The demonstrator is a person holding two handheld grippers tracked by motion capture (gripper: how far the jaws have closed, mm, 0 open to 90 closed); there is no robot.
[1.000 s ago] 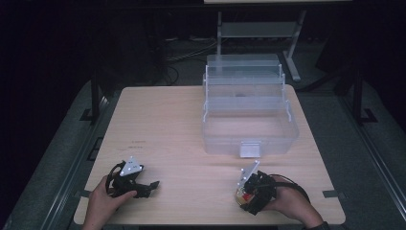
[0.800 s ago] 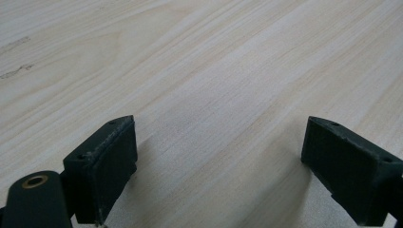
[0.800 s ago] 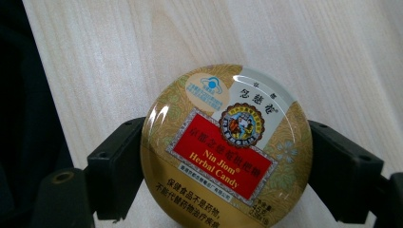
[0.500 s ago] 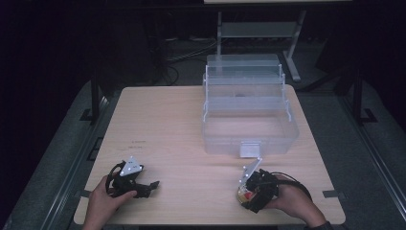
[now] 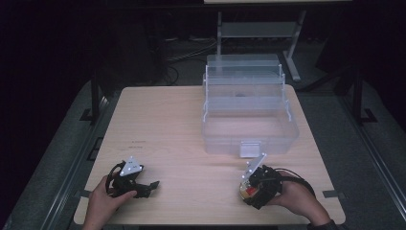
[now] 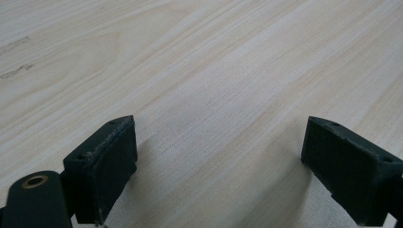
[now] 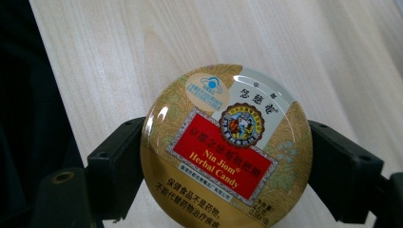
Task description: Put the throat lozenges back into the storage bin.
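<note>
A round gold candy tin [image 7: 227, 149] with a red label sits clamped between the two black jaws of my right gripper [image 7: 227, 166], just above the wooden table [image 5: 172, 129]. In the high view the right gripper [image 5: 251, 189] is near the table's front right edge, the candy tin [image 5: 247, 190] peeking out at its tip. My left gripper [image 5: 151, 186] rests at the front left, held by a hand. In the left gripper view the left gripper [image 6: 218, 166] stands open with bare wood between its pads.
A clear plastic tiered box [image 5: 249, 112] stands open at the back right of the table, its latch facing the front. Dark floor and a metal stand [image 5: 258, 28] lie beyond the far edge.
The right gripper with the tin has shifted slightly along the front right edge. The left gripper has stayed put.
</note>
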